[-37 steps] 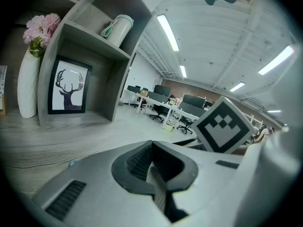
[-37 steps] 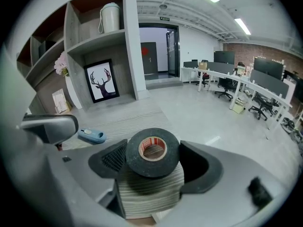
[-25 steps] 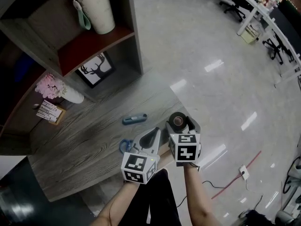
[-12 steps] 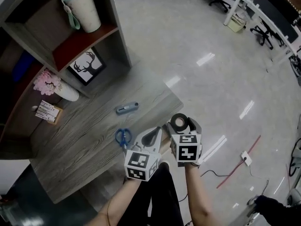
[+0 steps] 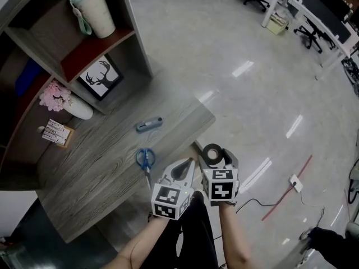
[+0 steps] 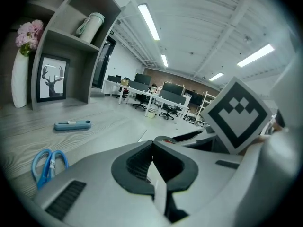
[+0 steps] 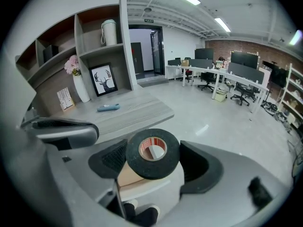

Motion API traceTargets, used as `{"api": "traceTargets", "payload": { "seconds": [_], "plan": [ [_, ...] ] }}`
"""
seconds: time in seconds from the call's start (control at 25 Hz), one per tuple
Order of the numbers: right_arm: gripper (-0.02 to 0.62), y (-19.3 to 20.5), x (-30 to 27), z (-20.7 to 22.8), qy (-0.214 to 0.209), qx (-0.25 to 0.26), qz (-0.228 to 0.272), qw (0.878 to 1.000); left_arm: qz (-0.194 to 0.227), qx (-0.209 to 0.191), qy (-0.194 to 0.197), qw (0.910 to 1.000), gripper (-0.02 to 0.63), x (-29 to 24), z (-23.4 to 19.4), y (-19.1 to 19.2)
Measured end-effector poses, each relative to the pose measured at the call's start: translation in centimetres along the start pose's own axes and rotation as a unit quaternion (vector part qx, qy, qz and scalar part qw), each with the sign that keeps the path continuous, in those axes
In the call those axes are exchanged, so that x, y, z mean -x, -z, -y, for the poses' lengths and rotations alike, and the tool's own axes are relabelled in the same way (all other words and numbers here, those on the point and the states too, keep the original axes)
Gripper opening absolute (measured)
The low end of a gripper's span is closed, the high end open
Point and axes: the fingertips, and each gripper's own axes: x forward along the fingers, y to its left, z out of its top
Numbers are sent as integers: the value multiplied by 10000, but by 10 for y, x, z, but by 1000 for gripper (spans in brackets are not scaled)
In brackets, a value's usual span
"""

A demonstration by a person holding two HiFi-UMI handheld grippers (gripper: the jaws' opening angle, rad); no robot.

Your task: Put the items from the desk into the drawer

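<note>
1. The job is partly under way, I think; the black tape roll is off the desk and up in the air, past the desk's front edge; it is not in the drawer yet.
2. Two things lie on the desk and wait their turn; the blue scissors are near the front edge, and the blue cutter is farther back, well apart from them.
3. The cup, the deer picture, the pink flowers and the little card sit on the shelves at the back; I cannot say if they are meant to go in too.
4. I cannot see the drawer clearly; a tan board shows just under the tape in the right gripper view, and it may be the open drawer, but that is only my guess.
5. The right gripper holds the tape; its jaws are quite far apart, with one dark pad on each side of the roll; the roll lies flat, with its hole facing up.
6. The left gripper has nothing in it; its jaws are closed up, with the tips touching; it hangs just beside the right one, near the scissors.
7. What is left, as I see it: lower the tape into the drawer and let go; then fetch the scissors and the cutter, one at a time.
</note>
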Motion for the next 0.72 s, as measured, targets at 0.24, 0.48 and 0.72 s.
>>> {"api": "traceTargets", "payload": {
  "seconds": [0.24, 0.48, 0.72],
  "plan": [
    [359, 35, -12, -10, -106, -94, -253, 9996, -183, 131, -83, 9997, 9, 6, -4, 34],
    [359, 54, -25, -20, -196, -44, -359, 9992, -418, 200, -132, 9988, 9, 11, -13, 67],
    [359, 66, -49, -32, -373, -65, -360, 9986, -516, 290, -219, 9980, 9, 10, -25, 90]
  ]
}}
